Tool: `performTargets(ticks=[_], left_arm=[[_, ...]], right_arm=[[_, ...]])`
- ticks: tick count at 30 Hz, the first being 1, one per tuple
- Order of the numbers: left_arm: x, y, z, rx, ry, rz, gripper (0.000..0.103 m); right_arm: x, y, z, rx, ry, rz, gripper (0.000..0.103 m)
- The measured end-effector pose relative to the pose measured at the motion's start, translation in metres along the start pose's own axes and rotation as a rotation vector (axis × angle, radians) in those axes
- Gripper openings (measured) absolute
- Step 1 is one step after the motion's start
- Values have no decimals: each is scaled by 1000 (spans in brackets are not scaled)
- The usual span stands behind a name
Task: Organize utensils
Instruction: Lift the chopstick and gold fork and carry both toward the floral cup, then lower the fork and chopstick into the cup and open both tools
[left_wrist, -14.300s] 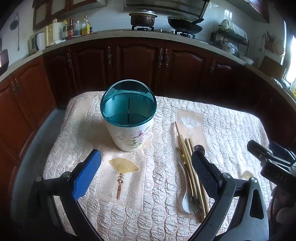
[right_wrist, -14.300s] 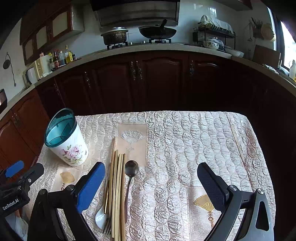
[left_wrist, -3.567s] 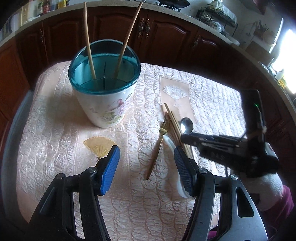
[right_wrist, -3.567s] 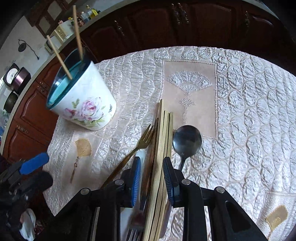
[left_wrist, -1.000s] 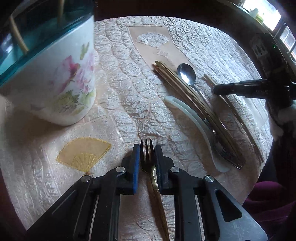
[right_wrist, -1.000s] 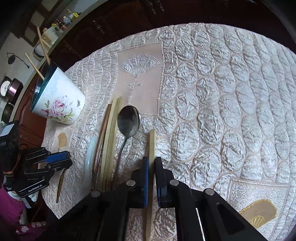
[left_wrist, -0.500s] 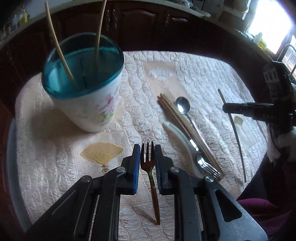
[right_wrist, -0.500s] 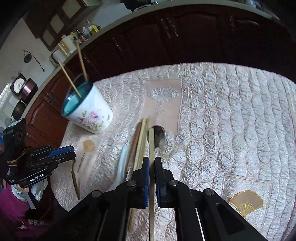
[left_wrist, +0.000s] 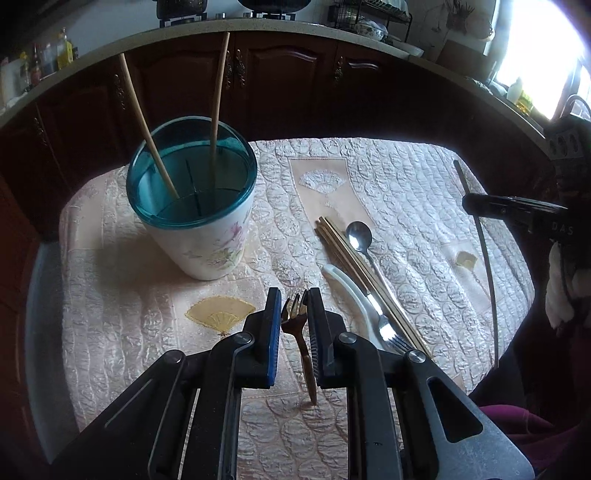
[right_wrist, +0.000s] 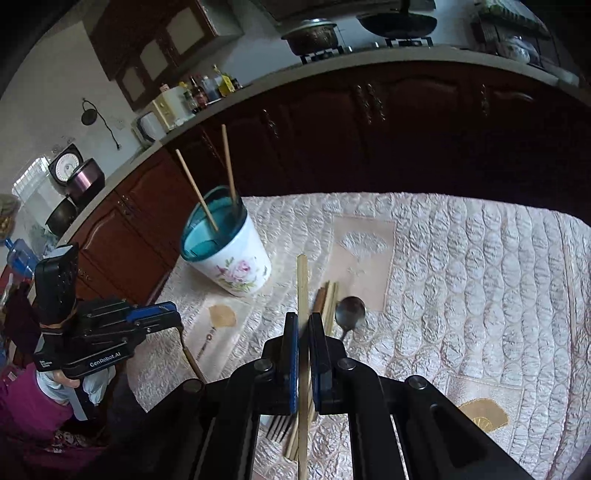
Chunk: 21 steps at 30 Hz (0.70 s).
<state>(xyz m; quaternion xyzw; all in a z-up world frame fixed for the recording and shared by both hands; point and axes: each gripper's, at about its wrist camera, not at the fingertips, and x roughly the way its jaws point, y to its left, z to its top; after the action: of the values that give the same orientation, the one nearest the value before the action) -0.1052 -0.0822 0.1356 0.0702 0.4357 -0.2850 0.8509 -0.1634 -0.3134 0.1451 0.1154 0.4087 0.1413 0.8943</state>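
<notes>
A floral utensil holder (left_wrist: 207, 229) with a teal rim stands on the table at the left, also in the right wrist view (right_wrist: 229, 258); two chopsticks (left_wrist: 218, 99) stand in it. My left gripper (left_wrist: 293, 304) is shut on a gold fork (left_wrist: 301, 343), tines up, handle hanging just above the cloth. My right gripper (right_wrist: 303, 325) is shut on a wooden chopstick (right_wrist: 303, 288), held above the table to the right. On the cloth lie several chopsticks (left_wrist: 354, 266), a steel spoon (left_wrist: 360, 236), a white spoon (left_wrist: 347, 288) and a steel fork (left_wrist: 391, 336).
The table is covered with a quilted cream cloth (left_wrist: 406, 177). Dark wood cabinets (left_wrist: 295, 81) and a countertop curve around behind it. The left gripper shows at the table's left edge in the right wrist view (right_wrist: 110, 332).
Both grippers have risen with what they hold. The fork hangs higher over the cloth, and the right gripper's chopstick points more towards the holder.
</notes>
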Motion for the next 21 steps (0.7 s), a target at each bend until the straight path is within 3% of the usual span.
performTargets(ticks=[8, 11, 21], left_arm=[[-14, 5, 2, -18, -12, 26, 10], [-15, 5, 1, -17, -10, 36, 0], [-29, 13, 1, -38, -12, 54, 0]], right_arm=[[-7, 20, 17, -27, -48, 28, 5], [-6, 26, 22, -34, -58, 40, 5], [-4, 47, 46, -58, -103, 83, 5]])
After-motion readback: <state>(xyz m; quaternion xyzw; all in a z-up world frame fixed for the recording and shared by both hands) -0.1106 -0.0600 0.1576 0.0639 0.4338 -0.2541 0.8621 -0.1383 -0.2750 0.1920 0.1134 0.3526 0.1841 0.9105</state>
